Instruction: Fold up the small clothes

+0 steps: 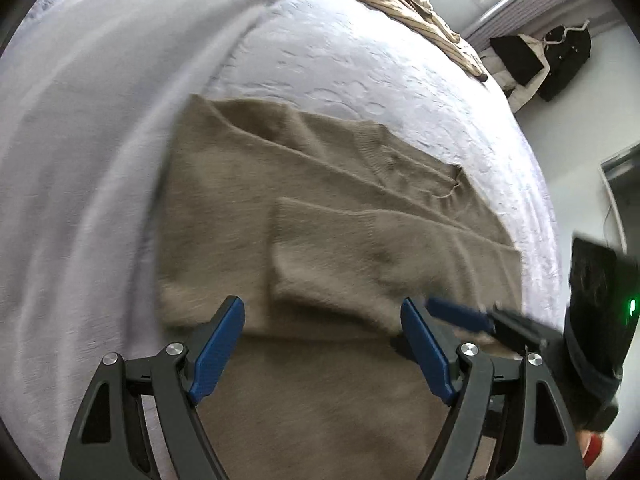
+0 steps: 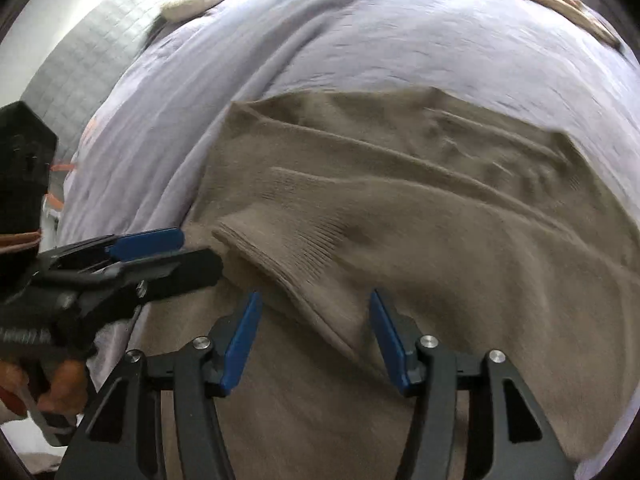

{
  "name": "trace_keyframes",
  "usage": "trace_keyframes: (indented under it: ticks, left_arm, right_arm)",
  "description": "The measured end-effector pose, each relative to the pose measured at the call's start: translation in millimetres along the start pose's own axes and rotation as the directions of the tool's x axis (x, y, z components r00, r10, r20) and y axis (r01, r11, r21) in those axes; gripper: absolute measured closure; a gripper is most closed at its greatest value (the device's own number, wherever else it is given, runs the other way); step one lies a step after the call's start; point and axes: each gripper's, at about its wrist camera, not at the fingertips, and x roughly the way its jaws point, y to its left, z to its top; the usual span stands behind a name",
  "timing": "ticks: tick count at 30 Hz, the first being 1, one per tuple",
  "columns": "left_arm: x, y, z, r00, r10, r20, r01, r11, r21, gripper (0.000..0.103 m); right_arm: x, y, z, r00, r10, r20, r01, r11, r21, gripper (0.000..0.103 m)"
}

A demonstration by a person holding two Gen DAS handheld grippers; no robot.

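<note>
A tan knit sweater (image 1: 320,208) lies spread on the lilac bed cover (image 1: 360,68). One sleeve is folded across its body, and the ribbed cuff (image 2: 280,248) points left. My left gripper (image 1: 320,306) hovers open over the near part of the sweater, with nothing between its pads. My right gripper (image 2: 315,298) stands open just above the sleeve's folded edge, which runs between its jaws without being pinched. The two grippers are close together. A blue finger (image 1: 456,314) of the right one shows beside the left, and a blue finger (image 2: 148,242) of the left one reaches in from the left side.
A beige striped garment (image 1: 400,4) lies bunched at the far end of the bed. A thick fold of pale blanket (image 1: 100,120) runs along the left side. Past the bed's right edge, a black and white jacket (image 1: 548,60) lies on the floor.
</note>
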Motion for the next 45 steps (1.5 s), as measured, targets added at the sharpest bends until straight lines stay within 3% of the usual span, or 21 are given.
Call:
trace_keyframes:
  ticks: [4,6,8,10,11,12,14,15,17,21,26,27,31,33,35,38,39,40,41,43,45]
  left_arm:
    - [16,-3,9,0.999,-0.032,-0.021,0.031,0.997,-0.064,0.022]
    - [21,-2,13,0.998,-0.050,-0.032,0.047,0.995,-0.093,0.025]
    - [26,-3,14,0.997,-0.053,-0.048,0.047,0.993,-0.107,0.051]
    - [37,-1,16,0.996,-0.037,-0.087,0.026,0.993,-0.118,0.090]
    - [39,0,16,0.995,-0.031,-0.090,0.021,0.993,-0.114,0.095]
    - [39,-2,16,0.996,-0.028,-0.086,0.019,0.994,-0.104,0.095]
    - [35,-5,16,0.997,-0.030,-0.067,0.024,0.997,-0.080,0.095]
    - [33,-7,17,0.998,-0.031,-0.060,0.027,0.997,-0.066,0.095]
    - [28,-11,17,0.998,-0.030,-0.050,0.029,0.999,-0.031,0.095]
    - [30,-11,17,0.998,-0.011,-0.059,0.010,1.000,-0.009,0.095]
    - [28,-10,19,0.998,-0.014,-0.055,0.013,1.000,-0.021,0.095]
    - [28,-11,19,0.998,-0.010,-0.055,0.009,1.000,-0.010,0.095]
    - [35,-10,15,0.997,0.018,-0.075,-0.016,1.000,0.018,0.095]
    - [37,-10,14,0.997,0.024,-0.075,-0.022,1.000,0.019,0.095]
    - [39,-10,14,0.997,0.032,-0.076,-0.030,0.999,0.021,0.095]
    - [40,-12,13,0.996,0.045,-0.079,-0.043,0.999,0.029,0.095]
    - [38,-13,13,0.996,0.047,-0.074,-0.045,0.998,0.031,0.095]
    - [34,-15,14,0.997,0.050,-0.065,-0.047,0.998,0.036,0.095]
    - [32,-16,14,0.997,0.050,-0.058,-0.047,0.998,0.041,0.095]
    - [30,-21,12,0.997,0.059,-0.043,-0.056,0.997,0.060,0.095]
    - [37,-21,9,0.995,0.081,-0.055,-0.077,0.995,0.070,0.095]
  right_arm:
    - [-32,-47,-34,0.999,0.026,0.044,-0.035,0.975,0.218,0.043]
    - [-49,-83,-62,0.995,0.030,0.091,-0.062,0.924,0.377,0.043]
    - [-64,-118,-89,0.989,0.042,0.144,-0.114,0.836,0.537,0.043]
    - [-75,-145,-115,0.979,0.054,0.196,-0.172,0.735,0.656,0.043]
    - [-79,-160,-130,0.969,0.065,0.238,-0.220,0.668,0.711,0.043]
    - [-82,-175,-145,0.955,0.072,0.289,-0.275,0.583,0.765,0.043]
    - [-85,-188,-161,0.936,0.071,0.345,-0.334,0.488,0.807,0.044]
    - [-86,-192,-165,0.930,0.062,0.362,-0.348,0.461,0.816,0.045]
    - [-95,-198,-174,0.922,0.043,0.386,-0.365,0.435,0.823,0.045]
    - [-104,-199,-188,0.931,0.002,0.364,-0.327,0.442,0.835,0.045]
    - [-97,-219,-208,0.925,-0.001,0.380,-0.358,0.338,0.871,0.050]
    - [-103,-220,-208,0.926,0.005,0.377,-0.354,0.354,0.865,0.050]
    - [-136,-219,-196,0.944,-0.043,0.327,-0.252,0.546,0.799,0.050]
    - [-144,-222,-193,0.954,-0.066,0.291,-0.196,0.597,0.778,0.050]
    - [-136,-234,-191,0.967,-0.026,0.255,-0.184,0.620,0.763,0.050]
    - [-111,-251,-188,0.978,0.038,0.205,-0.184,0.623,0.761,0.053]
    - [-103,-255,-188,0.978,0.057,0.201,-0.193,0.609,0.769,0.061]
    - [-101,-258,-188,0.977,0.071,0.202,-0.204,0.603,0.772,0.088]
    - [-103,-256,-185,0.977,0.072,0.200,-0.201,0.613,0.764,0.088]
    - [-118,-245,-175,0.982,0.022,0.186,-0.148,0.701,0.698,0.088]
    - [-122,-244,-174,0.986,0.018,0.166,-0.126,0.733,0.669,0.088]
